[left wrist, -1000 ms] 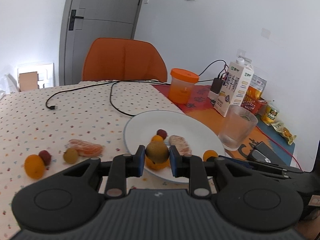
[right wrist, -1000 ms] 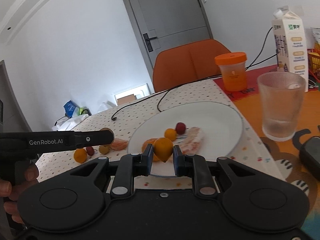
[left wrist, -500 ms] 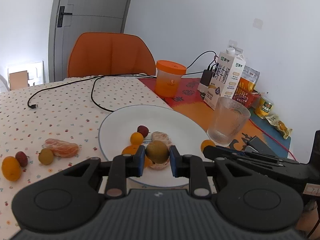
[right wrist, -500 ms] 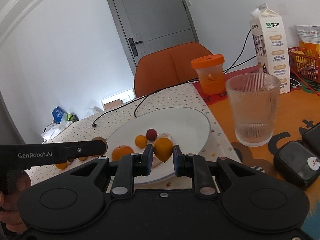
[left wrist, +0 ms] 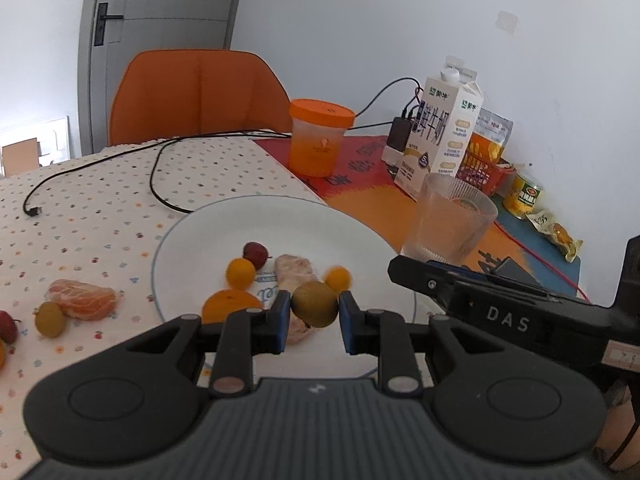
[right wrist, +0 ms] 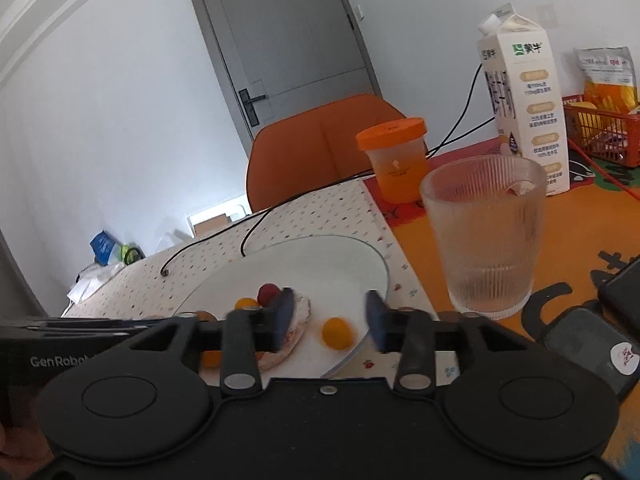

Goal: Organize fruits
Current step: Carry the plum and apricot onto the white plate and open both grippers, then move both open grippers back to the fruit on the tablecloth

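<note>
The right tongs (right wrist: 330, 320) have just been opening; the small orange fruit (right wrist: 337, 333) they pinched a second ago now sits free between the parted pads, over the white plate (right wrist: 352, 256). The left tongs (left wrist: 314, 312) still clamp a brownish-green round fruit (left wrist: 314, 303) above the plate's near edge.

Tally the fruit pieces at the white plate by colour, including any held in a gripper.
orange fruits: 3
red fruit: 1
pale peeled piece: 1
brown-green fruit, clamped in the left gripper: 1
Total: 6
</note>
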Available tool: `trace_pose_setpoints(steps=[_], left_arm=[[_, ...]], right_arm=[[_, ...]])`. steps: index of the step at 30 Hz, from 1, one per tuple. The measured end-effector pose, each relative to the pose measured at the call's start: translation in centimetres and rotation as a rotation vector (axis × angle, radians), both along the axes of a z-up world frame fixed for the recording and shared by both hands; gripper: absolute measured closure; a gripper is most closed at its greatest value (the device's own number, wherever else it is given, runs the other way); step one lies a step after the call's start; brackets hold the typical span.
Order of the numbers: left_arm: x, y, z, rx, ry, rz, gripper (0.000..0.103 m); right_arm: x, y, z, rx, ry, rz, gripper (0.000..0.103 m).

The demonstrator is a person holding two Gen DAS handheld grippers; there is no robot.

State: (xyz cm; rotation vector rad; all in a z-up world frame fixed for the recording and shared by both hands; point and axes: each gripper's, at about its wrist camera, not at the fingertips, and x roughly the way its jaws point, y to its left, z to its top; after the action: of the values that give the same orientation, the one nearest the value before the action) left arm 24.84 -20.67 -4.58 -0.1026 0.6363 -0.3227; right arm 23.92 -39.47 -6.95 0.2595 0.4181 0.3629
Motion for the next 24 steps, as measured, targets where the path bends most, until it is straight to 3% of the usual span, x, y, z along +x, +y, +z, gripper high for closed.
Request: trace_pose_setpoints(steps=[14, 24], left_arm=[[0.2, -0.4, 0.0, -0.012, 0.022, -0.002, 0.071], [-1.4, 2.5, 0.4, -0.021, 0.017, 0.071, 0.054]], right_arm=[[-1.4, -0.5, -1.2, 0.032, 0.036, 0.01, 0.054], [-2.4, 0.6, -1.1, 0.032, 0.04, 0.029, 0.048]])
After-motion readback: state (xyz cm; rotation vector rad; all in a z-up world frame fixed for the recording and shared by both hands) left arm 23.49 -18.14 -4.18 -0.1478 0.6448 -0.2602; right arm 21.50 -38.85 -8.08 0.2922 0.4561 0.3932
